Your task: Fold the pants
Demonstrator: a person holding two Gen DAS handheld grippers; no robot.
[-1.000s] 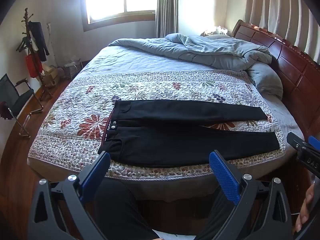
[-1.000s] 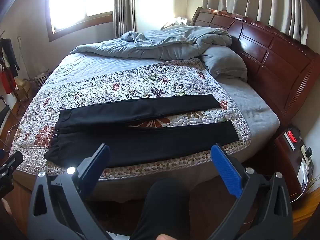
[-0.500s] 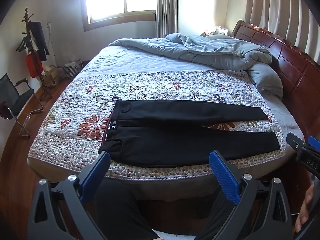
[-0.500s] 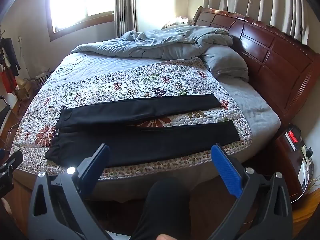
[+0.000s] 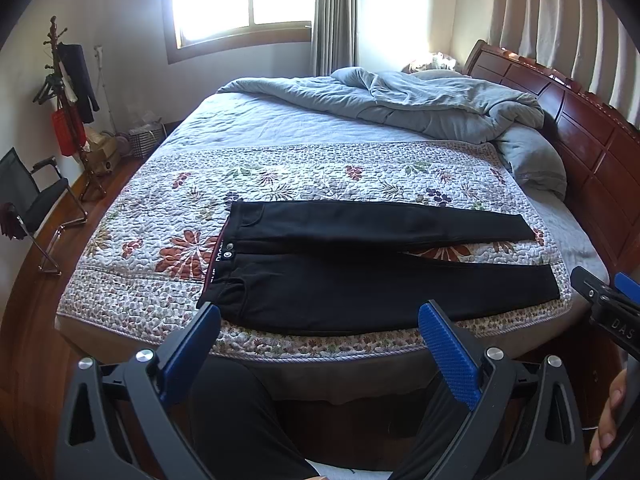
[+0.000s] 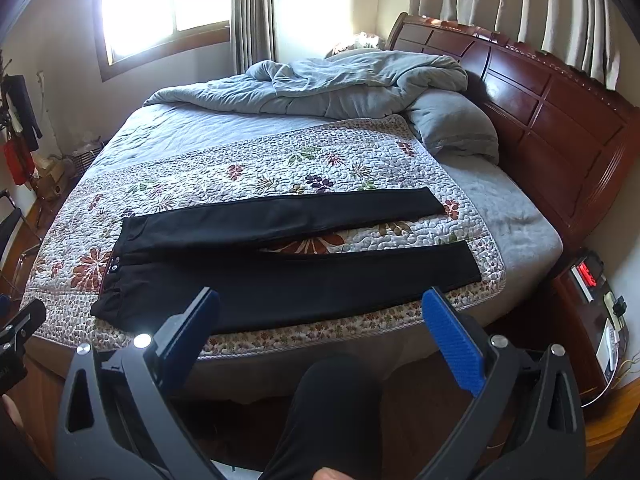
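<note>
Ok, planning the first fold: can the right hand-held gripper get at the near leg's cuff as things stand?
Probably yes. The right hand-held gripper is open and held back from the bed, and the near cuff of the pants lies flat on the quilt with nothing on it.

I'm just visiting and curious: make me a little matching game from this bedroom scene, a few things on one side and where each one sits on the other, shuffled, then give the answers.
Things:
1. black pants
2. grey duvet
3. grey pillow
4. black chair

Places:
A. on the floor to the left of the bed
B. against the wooden headboard
C. bunched up along the far side of the bed
D. spread flat on the floral quilt, near the front edge

Pairs: 1-D, 2-C, 3-B, 4-A
</note>
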